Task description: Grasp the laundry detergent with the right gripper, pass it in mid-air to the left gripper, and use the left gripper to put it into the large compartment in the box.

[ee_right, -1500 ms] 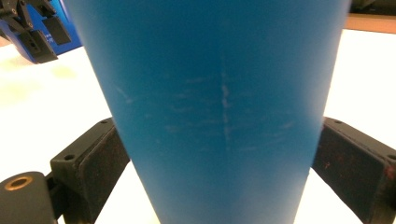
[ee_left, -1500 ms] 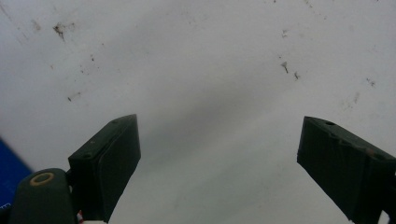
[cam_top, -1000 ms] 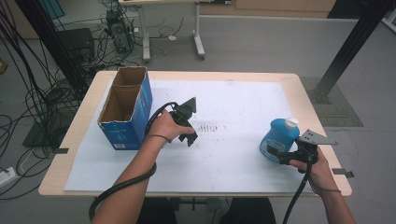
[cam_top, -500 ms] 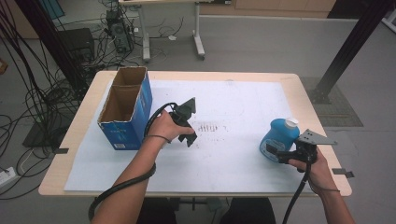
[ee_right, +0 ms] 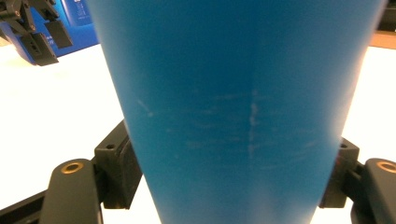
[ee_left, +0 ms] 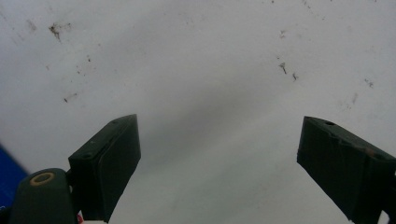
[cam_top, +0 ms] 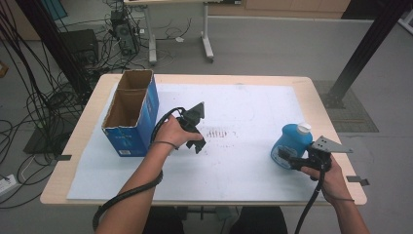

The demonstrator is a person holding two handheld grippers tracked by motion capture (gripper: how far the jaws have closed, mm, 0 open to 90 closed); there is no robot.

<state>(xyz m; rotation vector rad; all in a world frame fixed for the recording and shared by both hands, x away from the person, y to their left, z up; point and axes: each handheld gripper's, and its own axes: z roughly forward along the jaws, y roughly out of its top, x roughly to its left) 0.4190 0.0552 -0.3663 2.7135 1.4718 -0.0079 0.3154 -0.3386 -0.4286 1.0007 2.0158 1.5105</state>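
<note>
A blue plastic bottle (cam_top: 291, 140) with a white cap stands upright near the right end of the table. My right gripper (cam_top: 287, 158) reaches it from the near side. In the right gripper view the bottle (ee_right: 233, 93) sits between the jaws, which have just been closing and now press on both its sides. My left gripper (cam_top: 198, 130) hovers over the middle of the white sheet (cam_top: 234, 165). Its jaws stand open (ee_left: 219, 126) with nothing between them, only the stained sheet below.
An open blue cardboard box (cam_top: 131, 112) stands at the table's left, close to the left hand. Faint brown marks (cam_top: 216, 132) dot the sheet beside the left gripper. Cables and a desk frame sit on the floor beyond the far edge.
The right gripper's jaws look drawn in closer around the bottle's lower part. Both hands, the bottle and the box stay where they were.
</note>
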